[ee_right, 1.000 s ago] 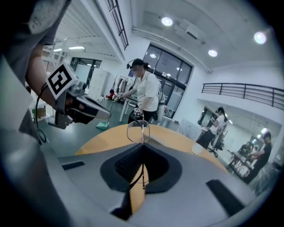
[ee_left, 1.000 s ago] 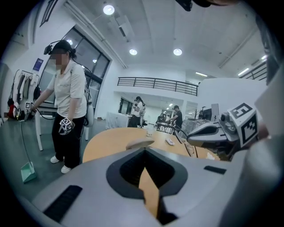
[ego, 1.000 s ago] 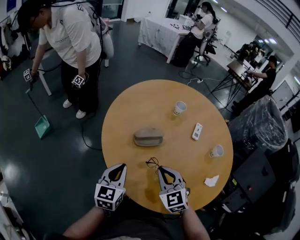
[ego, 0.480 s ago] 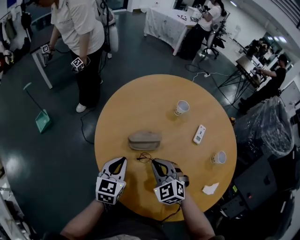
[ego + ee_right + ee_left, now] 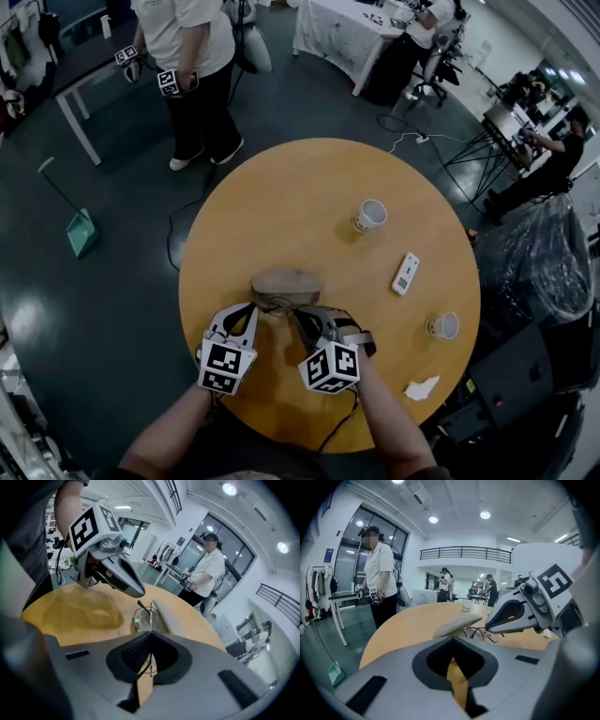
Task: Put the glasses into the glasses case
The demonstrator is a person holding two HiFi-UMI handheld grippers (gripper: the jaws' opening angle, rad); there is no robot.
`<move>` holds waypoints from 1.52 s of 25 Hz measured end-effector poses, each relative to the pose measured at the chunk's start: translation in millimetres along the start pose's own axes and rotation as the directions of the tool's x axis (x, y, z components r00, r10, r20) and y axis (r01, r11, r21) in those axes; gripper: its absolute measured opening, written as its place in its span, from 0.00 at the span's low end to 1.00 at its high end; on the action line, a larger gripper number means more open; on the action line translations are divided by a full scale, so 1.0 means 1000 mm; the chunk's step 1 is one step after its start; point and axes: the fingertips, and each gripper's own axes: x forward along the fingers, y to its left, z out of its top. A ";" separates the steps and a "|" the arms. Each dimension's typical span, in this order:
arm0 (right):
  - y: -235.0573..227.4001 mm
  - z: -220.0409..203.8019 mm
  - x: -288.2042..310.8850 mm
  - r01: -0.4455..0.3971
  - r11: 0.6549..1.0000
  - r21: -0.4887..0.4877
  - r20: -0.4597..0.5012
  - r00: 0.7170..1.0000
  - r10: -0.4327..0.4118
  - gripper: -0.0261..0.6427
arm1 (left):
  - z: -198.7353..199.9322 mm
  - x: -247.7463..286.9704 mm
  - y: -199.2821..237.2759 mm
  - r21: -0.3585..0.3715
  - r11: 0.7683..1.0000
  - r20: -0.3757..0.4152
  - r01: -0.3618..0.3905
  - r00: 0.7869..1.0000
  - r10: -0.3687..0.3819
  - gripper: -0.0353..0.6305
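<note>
I have the glasses [image 5: 143,619] clamped by one temple in my right hand-held gripper [image 5: 149,634], just beside the glasses case [image 5: 286,280], which looks closed on the tabletop [image 5: 281,197]. Opening and insertion remain. My left hand-held gripper [image 5: 452,640] is closed on nothing. A second ago both sat back near my edge.

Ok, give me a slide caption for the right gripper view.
Right tool shut on the glasses, holding them beside the grey glasses case on the table.

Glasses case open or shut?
Shut: the glasses case is one closed grey shell, no lid raised. The glasses are outside it, pinched in the right tool.
</note>
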 end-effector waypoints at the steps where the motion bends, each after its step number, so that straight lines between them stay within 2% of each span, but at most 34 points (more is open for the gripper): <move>1: -0.001 0.000 0.004 -0.009 1.000 -0.019 -0.008 1.000 0.009 0.02 | -0.001 0.004 0.000 0.002 1.000 -0.006 0.000 1.000 0.000 0.06; 4: -0.005 -0.001 0.014 -0.018 0.999 -0.045 -0.019 1.000 0.017 0.02 | -0.006 0.015 0.001 -0.001 1.000 -0.027 -0.003 1.000 0.003 0.06; 11: -0.020 -0.005 0.025 0.033 0.998 -0.058 -0.046 0.998 -0.036 0.02 | -0.013 0.033 0.005 -0.004 1.000 -0.066 -0.006 0.998 0.006 0.06; 17: -0.021 0.000 0.039 0.020 0.994 -0.110 -0.049 0.998 -0.025 0.02 | -0.027 0.041 0.002 -0.013 1.000 -0.106 -0.001 0.994 -0.001 0.06; 28: -0.021 -0.004 0.065 -0.026 0.982 -0.189 -0.086 0.996 0.009 0.02 | -0.025 0.042 0.002 -0.031 0.999 -0.096 0.023 0.995 -0.026 0.06; 38: -0.020 -0.005 0.072 -0.035 0.980 -0.197 -0.094 0.995 0.017 0.03 | -0.024 0.043 0.001 -0.046 0.998 -0.093 0.032 0.995 -0.037 0.06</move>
